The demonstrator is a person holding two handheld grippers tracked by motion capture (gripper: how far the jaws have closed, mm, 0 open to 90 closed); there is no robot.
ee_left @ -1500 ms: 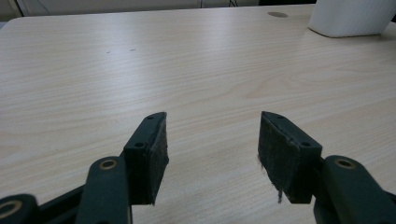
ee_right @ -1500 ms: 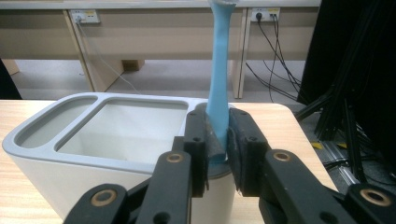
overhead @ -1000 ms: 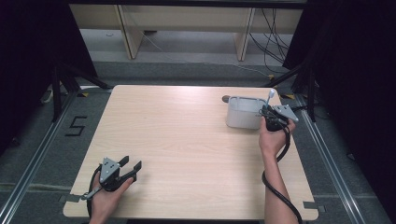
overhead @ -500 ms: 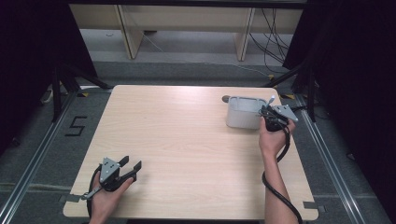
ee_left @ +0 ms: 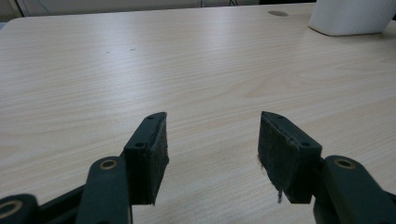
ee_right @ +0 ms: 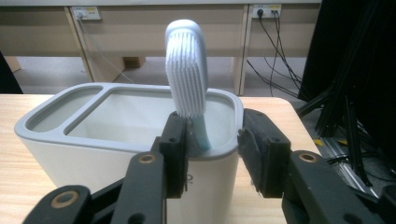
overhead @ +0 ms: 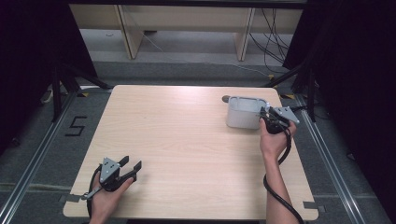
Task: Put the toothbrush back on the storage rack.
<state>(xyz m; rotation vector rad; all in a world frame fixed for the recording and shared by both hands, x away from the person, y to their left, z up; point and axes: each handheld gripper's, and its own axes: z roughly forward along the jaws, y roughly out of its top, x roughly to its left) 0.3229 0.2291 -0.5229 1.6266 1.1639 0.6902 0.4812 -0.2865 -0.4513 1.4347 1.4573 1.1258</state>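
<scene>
A white two-compartment holder [overhead: 240, 114] stands at the table's far right; up close its grey rim [ee_right: 70, 133] runs across the right gripper view. A white toothbrush [ee_right: 187, 65] stands head-up in the larger compartment and leans on the near rim. My right gripper [overhead: 268, 115] sits at the holder's right end. In its own view the right gripper [ee_right: 215, 117] is open, its jaws either side of the brush handle; the left pad is close beside the handle and the right pad stands apart from it. My left gripper [overhead: 132, 169] rests open near the front left edge, with bare wood between its jaws [ee_left: 212, 119].
The light wooden table [overhead: 187, 140] stretches between the two hands. A small dark round mark [overhead: 226, 98] lies just behind the holder. Beyond the table are wooden furniture legs, cables and black stands. A "5" is marked on the floor at the left.
</scene>
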